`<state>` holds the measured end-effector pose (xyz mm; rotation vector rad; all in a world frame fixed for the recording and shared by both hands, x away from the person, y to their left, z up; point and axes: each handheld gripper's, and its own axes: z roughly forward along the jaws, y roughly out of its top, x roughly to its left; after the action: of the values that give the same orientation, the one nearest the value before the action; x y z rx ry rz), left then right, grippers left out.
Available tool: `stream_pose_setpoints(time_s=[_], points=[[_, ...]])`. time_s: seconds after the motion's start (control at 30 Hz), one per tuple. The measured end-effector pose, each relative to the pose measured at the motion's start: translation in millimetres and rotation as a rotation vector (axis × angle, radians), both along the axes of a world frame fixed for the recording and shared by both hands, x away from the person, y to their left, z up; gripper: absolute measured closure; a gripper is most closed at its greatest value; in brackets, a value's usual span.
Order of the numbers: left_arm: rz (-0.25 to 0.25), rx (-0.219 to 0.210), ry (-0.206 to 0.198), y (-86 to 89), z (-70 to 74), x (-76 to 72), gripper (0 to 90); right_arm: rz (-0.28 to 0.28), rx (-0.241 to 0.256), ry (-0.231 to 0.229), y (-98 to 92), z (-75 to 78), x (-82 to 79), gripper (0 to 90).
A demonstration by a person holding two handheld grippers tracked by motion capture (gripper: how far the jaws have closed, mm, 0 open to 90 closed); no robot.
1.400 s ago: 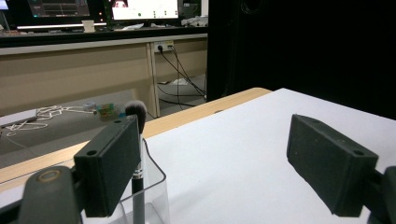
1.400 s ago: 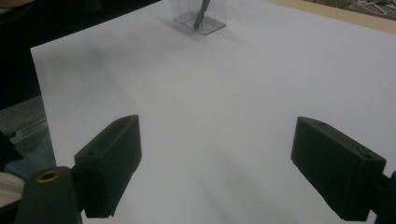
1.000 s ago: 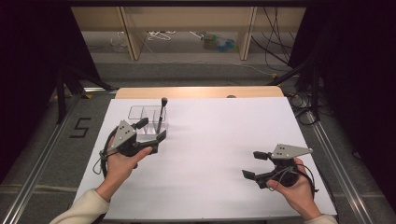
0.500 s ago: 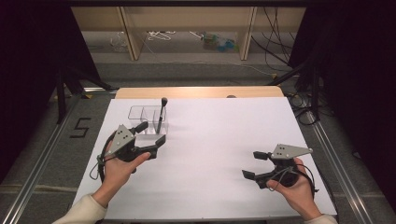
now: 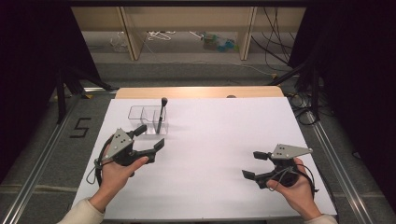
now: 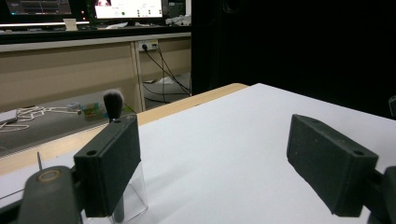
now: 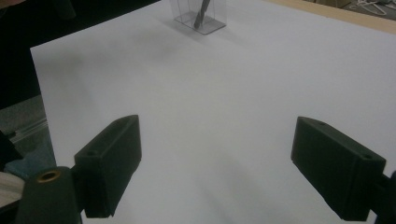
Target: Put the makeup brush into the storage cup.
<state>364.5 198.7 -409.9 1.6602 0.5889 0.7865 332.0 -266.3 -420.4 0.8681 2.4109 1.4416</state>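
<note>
Brush [image 5: 161, 115] standing in clear organizer [image 5: 141, 113], upper left; left gripper [image 5: 150, 137] and right gripper [image 5: 255, 164] resting wide open, gripping nothing; placement apparently complete.

White table [image 5: 210, 154]; clear organizer [image 5: 142, 114] w/ brush [image 5: 161, 114] on it.

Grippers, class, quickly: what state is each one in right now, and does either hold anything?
Left gripper: open, holding nothing, just short of the clear organiser with the brush.
Right gripper: open, holding nothing, over the bare table.
</note>
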Motion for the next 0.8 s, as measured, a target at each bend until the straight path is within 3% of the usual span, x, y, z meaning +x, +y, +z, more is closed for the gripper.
stream_pose_setpoints(time_s=[0.8], points=[[-0.004,-0.002,0.004,5.4,-1.2,-16.0,17.1,0.001,0.0,0.001,0.1,0.0,0.1,16.9]])
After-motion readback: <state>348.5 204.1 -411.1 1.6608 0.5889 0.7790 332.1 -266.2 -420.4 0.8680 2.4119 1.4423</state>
